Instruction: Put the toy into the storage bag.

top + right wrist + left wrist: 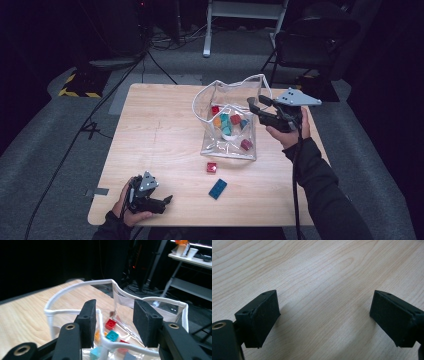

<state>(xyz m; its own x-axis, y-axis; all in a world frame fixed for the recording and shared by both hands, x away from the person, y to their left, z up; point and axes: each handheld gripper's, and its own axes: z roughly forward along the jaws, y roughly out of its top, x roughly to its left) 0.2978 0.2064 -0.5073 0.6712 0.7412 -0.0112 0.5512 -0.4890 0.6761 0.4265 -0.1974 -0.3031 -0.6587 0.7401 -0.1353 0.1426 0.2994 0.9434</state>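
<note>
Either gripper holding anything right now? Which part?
Nothing is held. The right gripper has open jaws straddling the clear bag's white rim; the left gripper is open over bare table.

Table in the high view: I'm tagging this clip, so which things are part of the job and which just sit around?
Job:
clear bag
bricks in bag
red brick
blue brick
right gripper
left gripper

Around:
floor cables
chair

Wooden table (155, 145) — clear bag (227, 145), red brick (212, 167), blue brick (217, 189)
</note>
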